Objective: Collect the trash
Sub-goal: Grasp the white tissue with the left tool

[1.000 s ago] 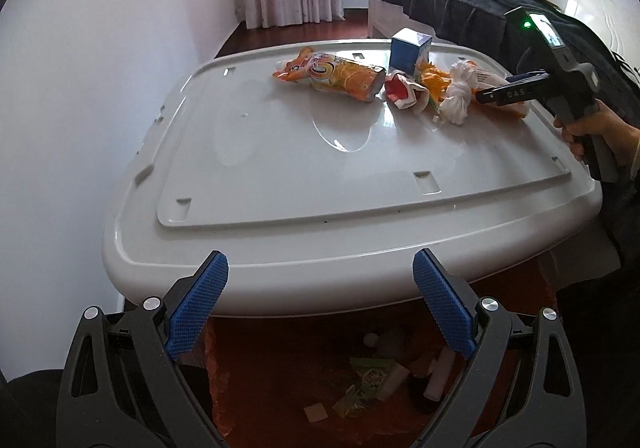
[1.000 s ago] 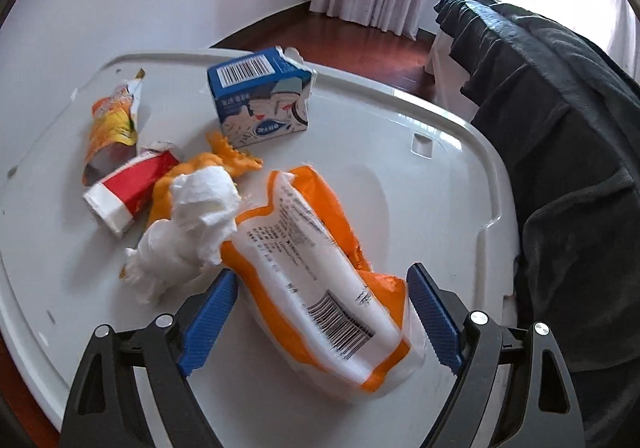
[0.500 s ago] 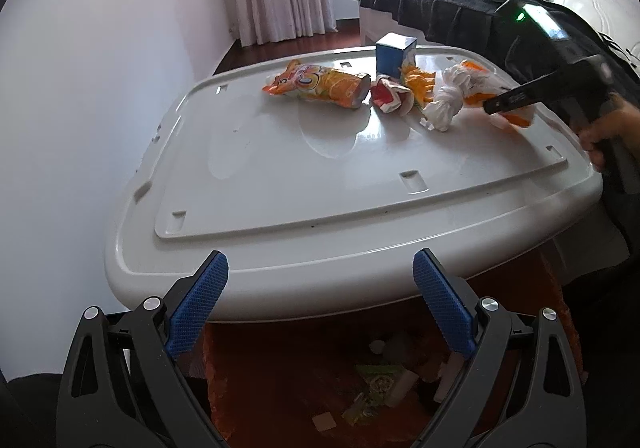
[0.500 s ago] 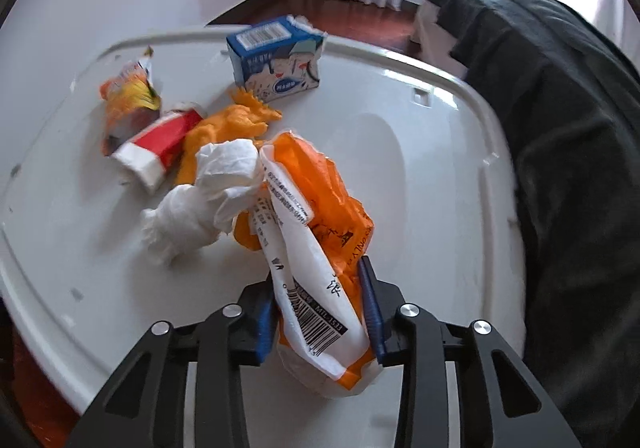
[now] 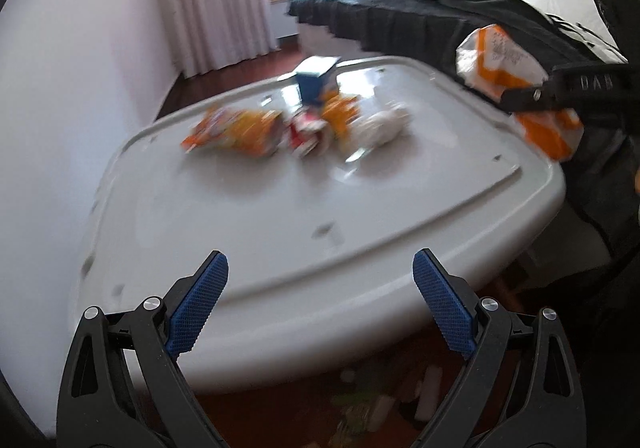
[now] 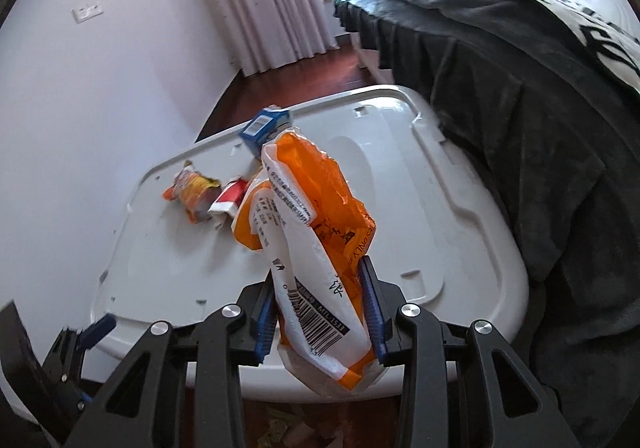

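Right wrist view: right tool [image 6: 320, 308] clamps the orange-and-white bag [image 6: 316, 248], lifted off the tabletop [image 6: 460, 228]. Left tool [image 5: 320, 308] gapes empty. Four scraps wait at 11 o'clock.

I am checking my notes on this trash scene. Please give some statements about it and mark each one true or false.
1. The right gripper is shut on the orange and white wrapper. True.
2. The left gripper holds the tissue. False: it is open and empty.
3. The blue carton stands on the white lid. True.
4. The wrapper lies flat on the lid. False: it is lifted clear.
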The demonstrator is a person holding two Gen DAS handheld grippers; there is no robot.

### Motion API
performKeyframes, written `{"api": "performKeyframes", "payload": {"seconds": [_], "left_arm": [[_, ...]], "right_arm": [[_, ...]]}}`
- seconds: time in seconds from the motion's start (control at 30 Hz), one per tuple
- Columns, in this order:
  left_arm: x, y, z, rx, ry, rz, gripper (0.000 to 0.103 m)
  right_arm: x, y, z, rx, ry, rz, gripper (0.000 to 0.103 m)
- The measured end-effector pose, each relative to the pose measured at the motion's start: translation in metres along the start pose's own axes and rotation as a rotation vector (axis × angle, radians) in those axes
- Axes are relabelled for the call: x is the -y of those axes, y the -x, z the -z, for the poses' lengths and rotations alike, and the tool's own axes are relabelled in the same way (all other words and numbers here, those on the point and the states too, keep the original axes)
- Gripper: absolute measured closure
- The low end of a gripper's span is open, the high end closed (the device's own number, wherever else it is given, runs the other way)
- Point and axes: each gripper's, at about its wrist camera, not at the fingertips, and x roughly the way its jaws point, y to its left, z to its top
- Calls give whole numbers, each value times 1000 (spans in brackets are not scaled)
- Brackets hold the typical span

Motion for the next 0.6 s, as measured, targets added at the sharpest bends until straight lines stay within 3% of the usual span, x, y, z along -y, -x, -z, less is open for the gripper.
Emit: {"api": "performKeyframes", "payload": {"seconds": [0.33, 0.53, 0.57, 0.6], "left_arm": [[50, -87, -99, 16, -219, 98, 12], [76, -144, -114, -58, -356, 139, 12], [78, -156, -112, -82, -373, 139, 14], [79, -163, -111, -104, -381, 146, 29]], "right_arm": [[37, 26, -11, 84, -138, 1, 64], [63, 37, -8, 102, -196, 13, 64], [66, 38, -8, 102, -202, 15, 64], [68, 39, -7, 105, -209, 15, 64]]}}
